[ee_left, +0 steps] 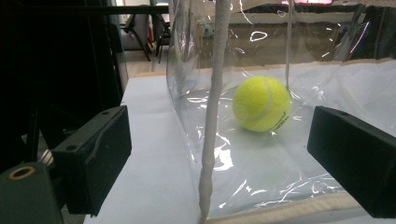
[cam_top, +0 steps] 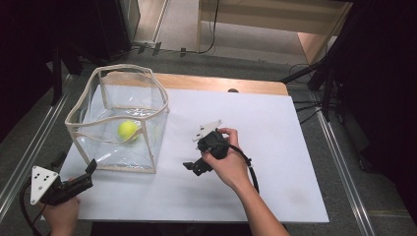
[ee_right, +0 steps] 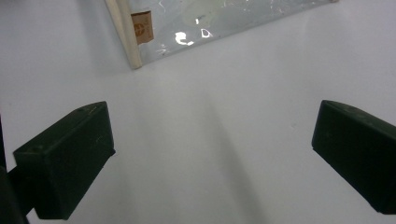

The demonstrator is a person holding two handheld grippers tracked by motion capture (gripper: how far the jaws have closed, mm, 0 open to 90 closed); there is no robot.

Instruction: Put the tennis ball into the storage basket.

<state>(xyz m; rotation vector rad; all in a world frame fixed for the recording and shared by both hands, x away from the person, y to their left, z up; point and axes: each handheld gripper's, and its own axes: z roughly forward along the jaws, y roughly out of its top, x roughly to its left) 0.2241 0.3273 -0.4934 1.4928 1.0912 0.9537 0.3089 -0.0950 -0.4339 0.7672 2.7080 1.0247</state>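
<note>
The tennis ball (cam_top: 128, 130) is lying inside the clear plastic bin (cam_top: 147, 162) near the tabletop's left edge. I am holding my left gripper (cam_top: 91, 167) at its near corner and my right gripper (cam_top: 189, 165) mid-table, both with jaws apart and empty. Judging by this, placement looks done; any handling of the bin is not yet begun.

Clear plastic bin (cam_top: 118, 118) w/ cream trim, upright, open top, walls a bit saggy, on desk's left side. Yellow-green tennis ball (cam_top: 128, 130) resting on its floor, near centre.
</note>
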